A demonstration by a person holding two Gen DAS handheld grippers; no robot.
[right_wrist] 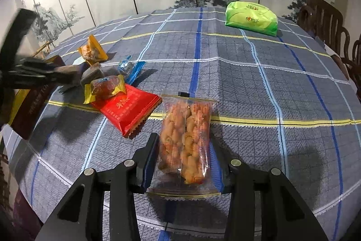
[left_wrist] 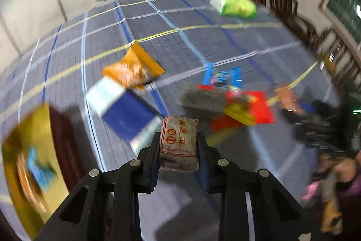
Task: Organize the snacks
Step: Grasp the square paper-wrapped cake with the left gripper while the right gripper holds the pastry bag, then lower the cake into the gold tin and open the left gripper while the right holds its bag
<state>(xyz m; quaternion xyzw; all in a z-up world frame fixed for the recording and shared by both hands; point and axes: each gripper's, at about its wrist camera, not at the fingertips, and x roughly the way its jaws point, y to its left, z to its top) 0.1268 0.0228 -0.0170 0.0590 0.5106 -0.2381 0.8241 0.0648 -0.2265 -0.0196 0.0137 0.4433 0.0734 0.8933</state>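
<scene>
Snacks: you have one in each hand-held gripper, and the rest lie loose on the checked cloth of the bench (right_wrist: 259, 87).
Left hand-held gripper (left_wrist: 179, 147): pinching a small brown sesame bar (left_wrist: 179, 141) by its long sides; the bar's long axis runs straight out along the fingers. The left wrist view is smeared by motion, so the scene behind it is hard to read.
Right hand-held gripper (right_wrist: 183, 157): pressed onto a clear pack of fried twists (right_wrist: 186, 139), its long axis also lined up with the fingers, its far end pointing toward the middle of the bench.
Pile: the red packet (right_wrist: 127, 108), a yellow-wrapped sweet (right_wrist: 106, 88) resting on it and an orange-wrapped one (right_wrist: 92, 51) lie ahead and to the left of your right hand, nearer your left one.
Box: a gold and maroon box (left_wrist: 33, 150) sits at your far left, just beside the left hand-held gripper; judging by that, it is where snacks go, and your left hand is the nearer.
Green pack (right_wrist: 251, 18): well apart, at the far right.
</scene>
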